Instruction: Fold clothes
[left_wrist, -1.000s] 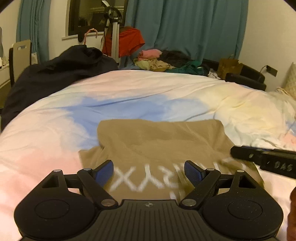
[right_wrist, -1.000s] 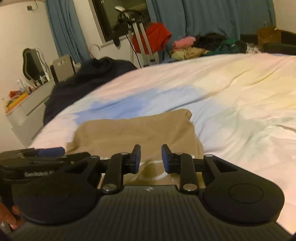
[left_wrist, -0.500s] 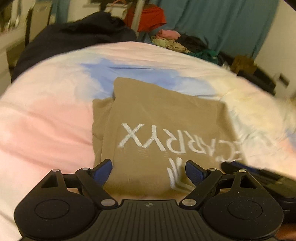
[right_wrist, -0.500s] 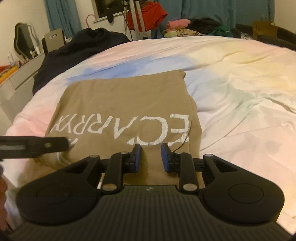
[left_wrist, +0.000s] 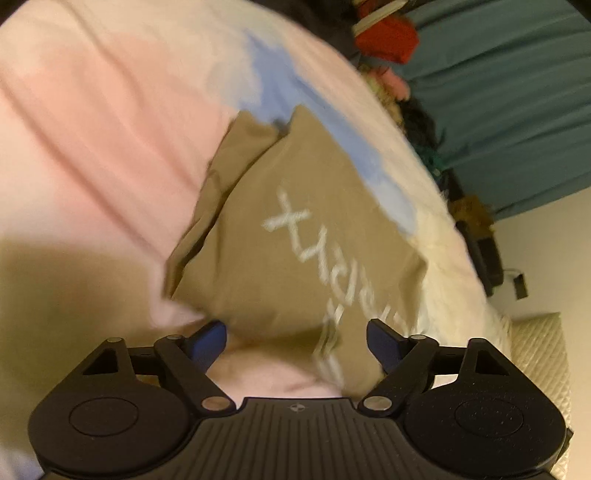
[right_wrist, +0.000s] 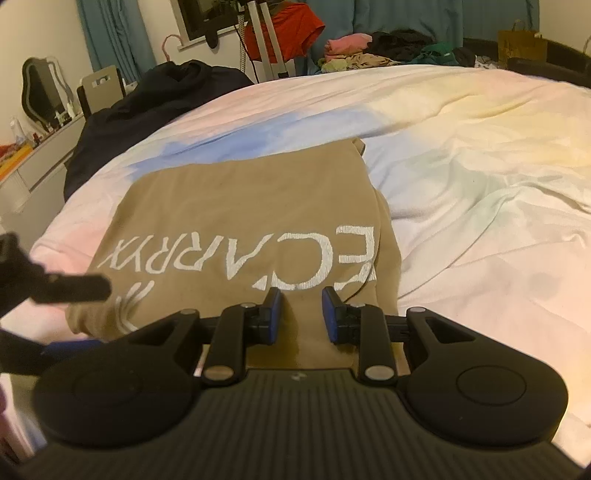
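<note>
A folded tan shirt (right_wrist: 240, 218) with white lettering lies flat on the pastel bedspread (right_wrist: 461, 166). It also shows, blurred and tilted, in the left wrist view (left_wrist: 295, 229). My left gripper (left_wrist: 295, 341) is open wide and empty, just above the shirt's near edge. My right gripper (right_wrist: 301, 314) is partly open and empty, over the shirt's near right corner. The left gripper shows as a dark blurred shape at the left of the right wrist view (right_wrist: 55, 288).
A dark garment heap (right_wrist: 155, 99) lies at the bed's far left. A pile of clothes (right_wrist: 388, 48) and a red garment (right_wrist: 288, 29) on a stand sit by the teal curtains. A dresser with a mirror (right_wrist: 37, 92) stands left. A quilted pillow (left_wrist: 535, 369) lies right.
My left gripper has rolled and swung left, so its view is tilted and blurred. My right gripper has moved a little closer to the shirt's near edge. The shirt has not moved.
</note>
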